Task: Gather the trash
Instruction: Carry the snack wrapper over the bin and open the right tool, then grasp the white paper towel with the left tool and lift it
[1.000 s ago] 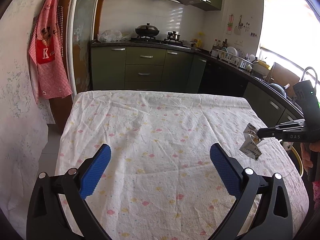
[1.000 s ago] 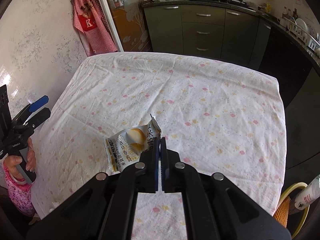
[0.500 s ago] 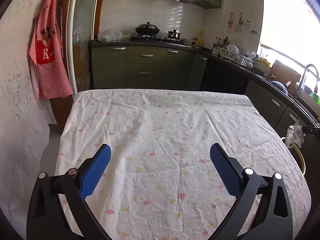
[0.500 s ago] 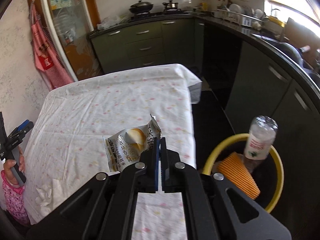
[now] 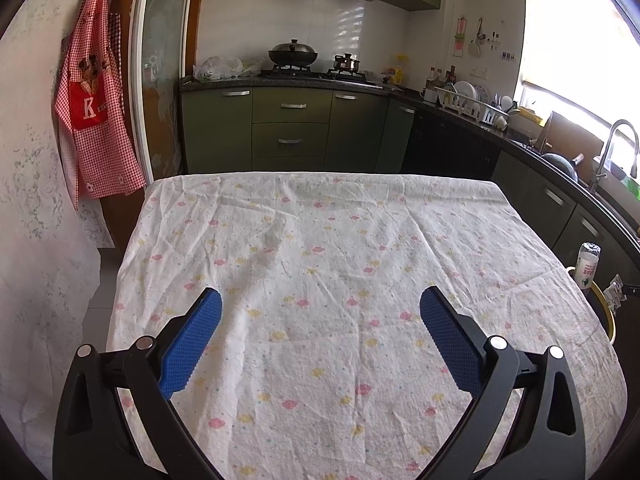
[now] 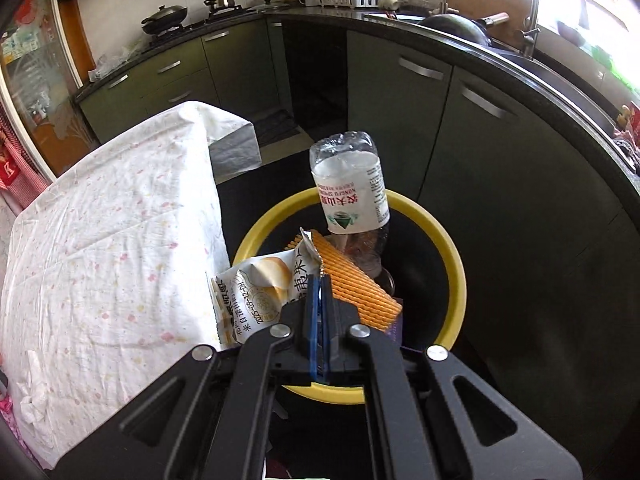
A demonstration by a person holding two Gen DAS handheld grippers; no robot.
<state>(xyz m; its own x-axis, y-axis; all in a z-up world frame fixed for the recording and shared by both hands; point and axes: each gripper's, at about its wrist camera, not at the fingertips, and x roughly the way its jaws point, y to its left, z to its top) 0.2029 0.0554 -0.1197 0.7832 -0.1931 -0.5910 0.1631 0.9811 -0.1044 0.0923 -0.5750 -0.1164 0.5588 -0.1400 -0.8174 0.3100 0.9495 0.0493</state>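
Right wrist view: the right gripper (image 6: 320, 280) has its jaws pressed together on the right edge of a white snack wrapper (image 6: 256, 288), which hangs out to the left of the blue fingertips (image 6: 312, 292). Directly ahead of and below the fingertips lies a yellow-rimmed bin (image 6: 452, 248). Inside it an orange ridged packet (image 6: 356, 280) sits just beyond the fingertips, and a clear plastic bottle (image 6: 350, 196) stands neck-down farther ahead, its base projecting above the rim. The wrapper overlaps the bin's left rim and the adjoining edge of the table (image 6: 100, 240), which extends to the left of the tool under a flower-print cloth. A crumpled tissue (image 6: 32, 400) lies on the cloth at the far lower left.

Left wrist view: the left gripper (image 5: 318, 312) is held above the table (image 5: 320, 240), its blue pads (image 5: 192, 336) spread wide apart with nothing between them. Far to the tool's right, past the table edge, the bottle (image 5: 588, 264) and part of the bin rim (image 5: 604, 308) are visible, with the wrapper (image 5: 616, 292) suspended beside them.
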